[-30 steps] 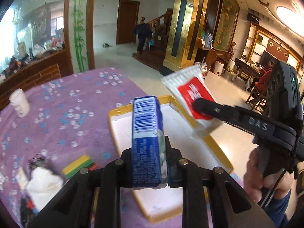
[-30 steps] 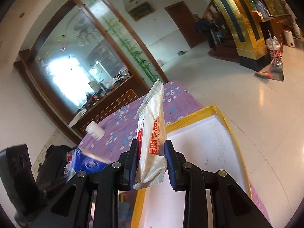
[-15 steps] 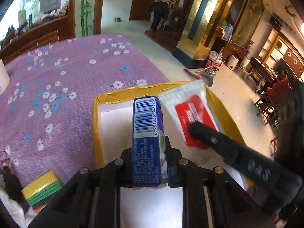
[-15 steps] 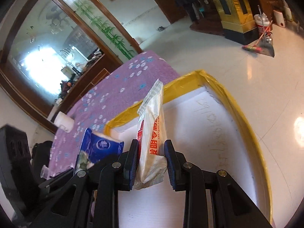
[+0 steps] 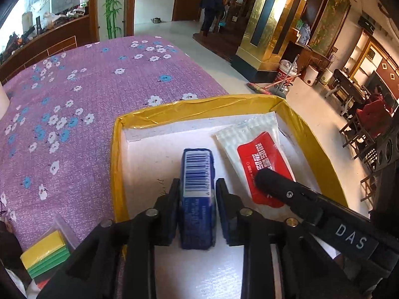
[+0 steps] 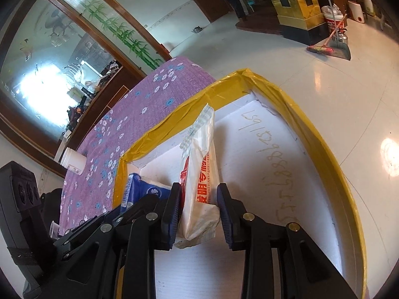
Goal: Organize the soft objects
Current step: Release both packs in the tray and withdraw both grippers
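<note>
A blue tissue pack [image 5: 197,194] rests on the white floor of the yellow-rimmed box [image 5: 199,109]. My left gripper [image 5: 197,194] straddles it with a small gap on each side. A white packet with a red label [image 5: 261,159] lies in the box to its right. In the right wrist view my right gripper [image 6: 199,206] has its jaws parted around that packet [image 6: 199,174], which leans on the left pad. The blue pack [image 6: 139,191] shows at the left there.
The box [image 6: 324,149] sits at the edge of a purple flowered tablecloth [image 5: 87,99]. A stack of yellow and green sponges [image 5: 45,256] lies left of the box. A white bottle [image 6: 73,160] lies on the cloth. Tiled floor lies beyond the table.
Both grippers came down into the box with their packs. Both sets of jaws have parted, and the blue pack and the white packet now rest on the box floor.
</note>
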Demonstrator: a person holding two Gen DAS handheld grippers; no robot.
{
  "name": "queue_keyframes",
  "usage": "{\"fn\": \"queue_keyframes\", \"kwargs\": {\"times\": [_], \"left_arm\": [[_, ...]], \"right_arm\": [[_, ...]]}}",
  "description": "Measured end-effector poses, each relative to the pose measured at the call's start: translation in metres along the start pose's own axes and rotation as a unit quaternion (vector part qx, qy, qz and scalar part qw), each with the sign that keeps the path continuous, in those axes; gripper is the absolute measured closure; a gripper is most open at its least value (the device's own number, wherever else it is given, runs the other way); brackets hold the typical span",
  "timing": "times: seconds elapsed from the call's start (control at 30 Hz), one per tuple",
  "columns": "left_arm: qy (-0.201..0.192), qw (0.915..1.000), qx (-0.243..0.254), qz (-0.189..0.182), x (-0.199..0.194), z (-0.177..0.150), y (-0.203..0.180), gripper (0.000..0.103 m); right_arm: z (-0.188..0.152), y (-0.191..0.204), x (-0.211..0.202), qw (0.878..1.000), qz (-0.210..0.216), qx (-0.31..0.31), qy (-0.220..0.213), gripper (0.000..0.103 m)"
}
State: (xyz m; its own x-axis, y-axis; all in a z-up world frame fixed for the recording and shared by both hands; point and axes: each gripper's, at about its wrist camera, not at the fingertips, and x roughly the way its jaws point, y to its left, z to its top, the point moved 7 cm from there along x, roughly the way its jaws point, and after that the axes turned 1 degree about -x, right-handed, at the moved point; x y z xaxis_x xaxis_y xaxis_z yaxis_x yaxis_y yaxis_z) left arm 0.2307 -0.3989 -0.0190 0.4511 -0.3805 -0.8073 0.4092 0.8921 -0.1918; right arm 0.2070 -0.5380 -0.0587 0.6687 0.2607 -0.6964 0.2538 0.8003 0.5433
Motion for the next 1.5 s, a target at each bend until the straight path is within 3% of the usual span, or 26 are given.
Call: {"fn": "queue_keyframes", "kwargs": {"times": [0.27,0.43,0.57,0.87,1.23,1.3,1.4,1.5], "left_arm": [[-0.018,0.9998,-0.013,-0.002,-0.009,0.005,0.003,0.051],[-0.041,0.9991,-0.012,-0.005,-0.027,0.012,0.0,0.036],[-0.059,0.9982,-0.004,-0.011,-0.044,0.018,-0.008,0.032],[-0.098,0.995,0.021,0.005,-0.086,0.018,-0.024,0.027],[-0.121,0.9919,0.038,0.011,-0.153,-0.035,-0.011,0.024],[-0.126,0.9914,0.036,0.011,-0.169,-0.051,-0.004,0.024],[-0.141,0.9893,0.035,0.013,-0.196,-0.08,0.012,0.023],[-0.159,0.9867,0.028,0.02,-0.222,-0.11,0.034,0.021]], "right_arm": [[0.006,-0.002,-0.01,0.999,-0.026,0.0,-0.025,0.066],[0.012,-0.002,-0.025,0.998,-0.044,-0.006,-0.055,0.057],[0.018,-0.003,-0.039,0.995,-0.061,-0.008,-0.084,0.051],[0.025,-0.004,-0.058,0.99,-0.067,-0.007,-0.12,0.051],[0.027,0.022,-0.084,0.98,-0.063,-0.07,-0.177,0.051],[0.021,0.032,-0.087,0.981,-0.041,-0.078,-0.172,0.051],[-0.006,0.059,-0.106,0.978,-0.024,-0.114,-0.173,0.05],[-0.059,0.097,-0.122,0.972,0.015,-0.163,-0.17,0.04]]}}
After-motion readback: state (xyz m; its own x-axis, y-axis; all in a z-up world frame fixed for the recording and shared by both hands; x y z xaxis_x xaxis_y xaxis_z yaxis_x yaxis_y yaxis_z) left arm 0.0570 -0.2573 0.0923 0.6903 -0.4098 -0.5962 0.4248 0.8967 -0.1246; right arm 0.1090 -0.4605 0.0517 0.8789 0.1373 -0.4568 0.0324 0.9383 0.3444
